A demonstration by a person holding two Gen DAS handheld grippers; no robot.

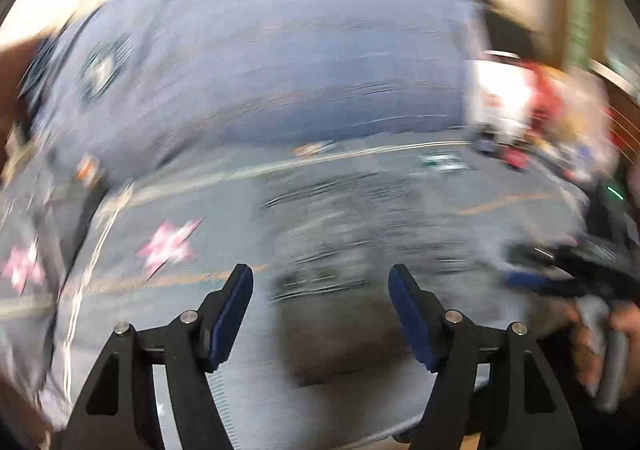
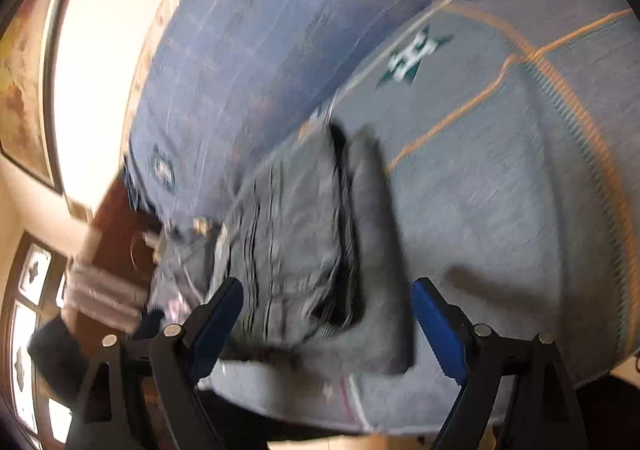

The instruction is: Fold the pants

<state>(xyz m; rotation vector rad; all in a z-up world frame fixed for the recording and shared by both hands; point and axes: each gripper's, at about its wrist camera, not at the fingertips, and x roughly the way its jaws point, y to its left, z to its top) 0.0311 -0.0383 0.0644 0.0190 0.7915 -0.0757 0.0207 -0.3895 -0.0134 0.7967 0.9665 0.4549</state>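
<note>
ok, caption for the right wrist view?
Open right gripper hovers over folded grey pants on a grey patterned bedspread.

No text, label, brand, number or sign is legible in either view. Motion blur smears the green-and-white emblem [image 2: 412,57] and pink-and-white emblems [image 1: 170,246] on the grey bedcover [image 2: 500,189].
</note>
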